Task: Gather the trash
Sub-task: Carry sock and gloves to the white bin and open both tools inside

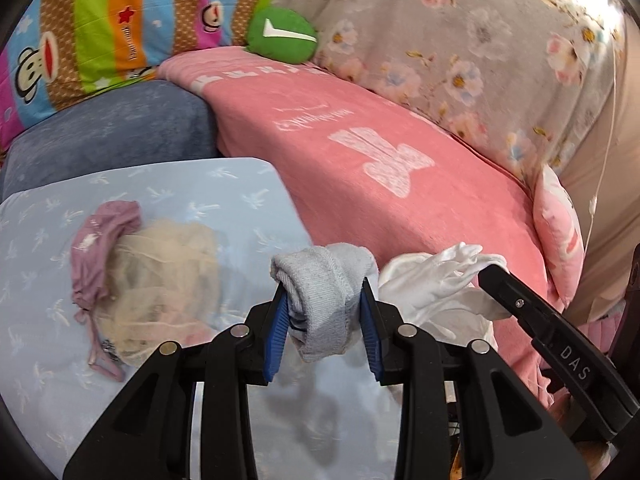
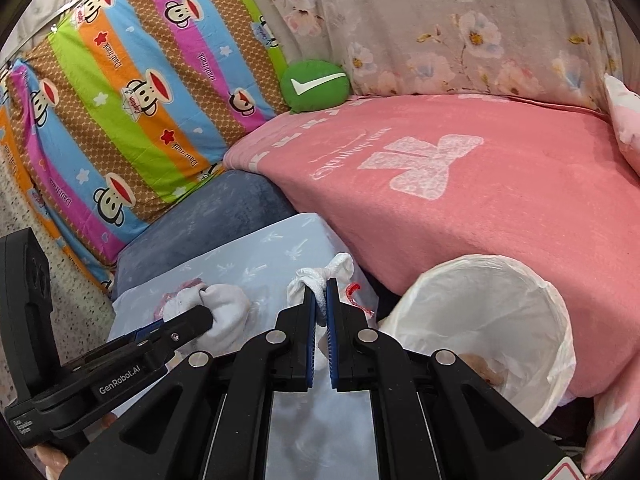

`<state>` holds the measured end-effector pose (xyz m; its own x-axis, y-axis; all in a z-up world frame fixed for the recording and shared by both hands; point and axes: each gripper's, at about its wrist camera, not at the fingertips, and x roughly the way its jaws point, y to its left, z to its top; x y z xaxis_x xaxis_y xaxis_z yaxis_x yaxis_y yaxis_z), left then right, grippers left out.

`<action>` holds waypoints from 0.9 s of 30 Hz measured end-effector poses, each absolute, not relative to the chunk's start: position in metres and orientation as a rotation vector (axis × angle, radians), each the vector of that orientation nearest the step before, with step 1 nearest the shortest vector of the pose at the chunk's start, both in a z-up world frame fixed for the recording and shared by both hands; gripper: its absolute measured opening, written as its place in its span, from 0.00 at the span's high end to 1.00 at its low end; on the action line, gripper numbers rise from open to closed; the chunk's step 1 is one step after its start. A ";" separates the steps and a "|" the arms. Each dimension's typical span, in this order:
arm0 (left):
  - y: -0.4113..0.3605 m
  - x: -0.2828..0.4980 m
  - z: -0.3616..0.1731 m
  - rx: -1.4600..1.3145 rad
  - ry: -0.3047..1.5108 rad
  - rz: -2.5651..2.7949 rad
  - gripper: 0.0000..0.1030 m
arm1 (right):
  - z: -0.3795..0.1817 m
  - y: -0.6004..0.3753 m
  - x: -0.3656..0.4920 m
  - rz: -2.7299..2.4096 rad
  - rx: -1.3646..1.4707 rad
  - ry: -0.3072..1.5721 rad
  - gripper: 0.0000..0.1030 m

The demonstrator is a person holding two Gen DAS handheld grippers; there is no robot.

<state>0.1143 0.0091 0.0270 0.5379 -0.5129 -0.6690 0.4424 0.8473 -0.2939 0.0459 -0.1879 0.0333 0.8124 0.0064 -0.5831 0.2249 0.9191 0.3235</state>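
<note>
Light blue table [image 1: 224, 184] with a pale leaf print, set against a pink-covered sofa [image 1: 360, 168]. On the table, well left of the sofa edge: a heap of cream netting [image 1: 168, 276], with a mauve pouch [image 1: 100, 248] touching the heap's left side. Its drawstring [image 1: 100, 356] trails below. A red twist [image 2: 354, 294] shows at the table's sofa-side edge.

A white cloth [image 2: 320, 280] is clamped between the closed right gripper [image 2: 320, 300]. A white-lined bin [image 2: 480, 320] is seen right; a grey sock [image 2: 228, 312] is gripped left.
</note>
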 end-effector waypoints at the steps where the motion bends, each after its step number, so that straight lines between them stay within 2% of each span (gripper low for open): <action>1: 0.002 0.112 0.026 -0.083 0.830 -0.580 0.69 | 0.032 -0.196 0.041 -0.131 0.401 0.613 0.95; 23: -0.103 0.083 0.009 0.058 0.897 -0.735 0.65 | 0.005 -0.285 -0.010 -0.283 0.496 0.614 0.95; 27: -0.111 0.084 0.010 0.048 0.895 -0.746 0.43 | 0.003 -0.290 -0.009 -0.292 0.502 0.618 0.95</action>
